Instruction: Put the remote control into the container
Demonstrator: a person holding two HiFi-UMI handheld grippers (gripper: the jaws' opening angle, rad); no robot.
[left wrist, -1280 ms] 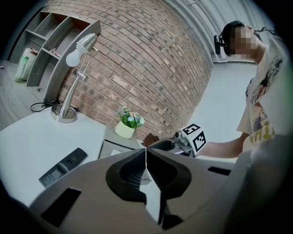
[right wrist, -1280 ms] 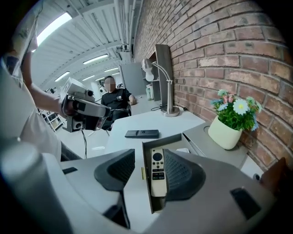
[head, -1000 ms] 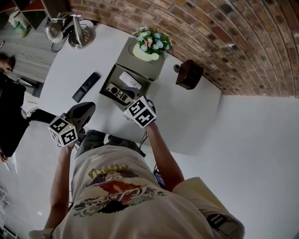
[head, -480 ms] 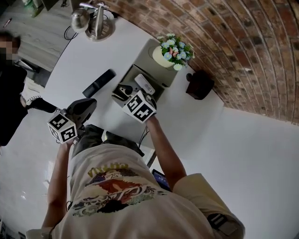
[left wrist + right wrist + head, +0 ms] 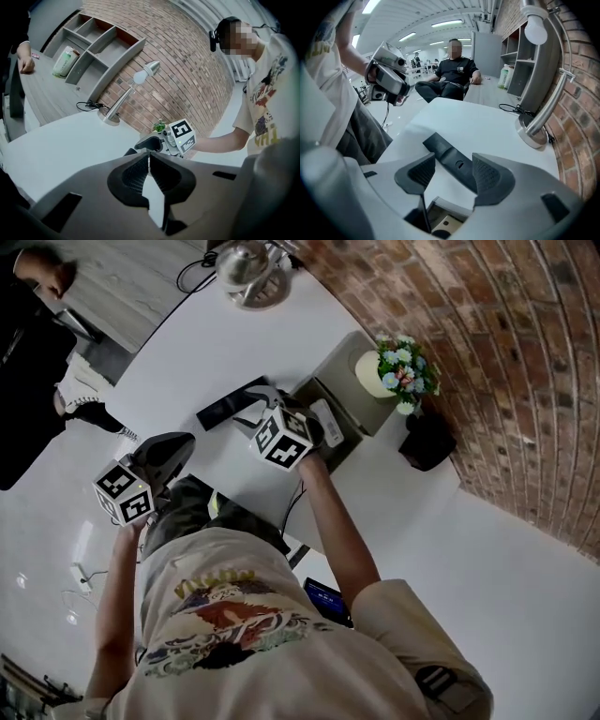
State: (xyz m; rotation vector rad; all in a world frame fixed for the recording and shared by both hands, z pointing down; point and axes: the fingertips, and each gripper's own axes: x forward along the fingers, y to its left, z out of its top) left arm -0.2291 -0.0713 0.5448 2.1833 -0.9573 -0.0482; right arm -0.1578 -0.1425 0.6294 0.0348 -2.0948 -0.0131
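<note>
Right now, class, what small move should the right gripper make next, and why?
Probably lower the right gripper until its jaws flank the black remote. They have just been opening and grip nothing; the remote lies flat on the white table beyond them, outside the container.

I am probably in an open office: long white ceiling strip lights, grey wall shelves, a red brick wall, a white table.

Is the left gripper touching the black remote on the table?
Apart. The right gripper view shows the left gripper held in the air, well clear of the remote lying on the table.
</note>
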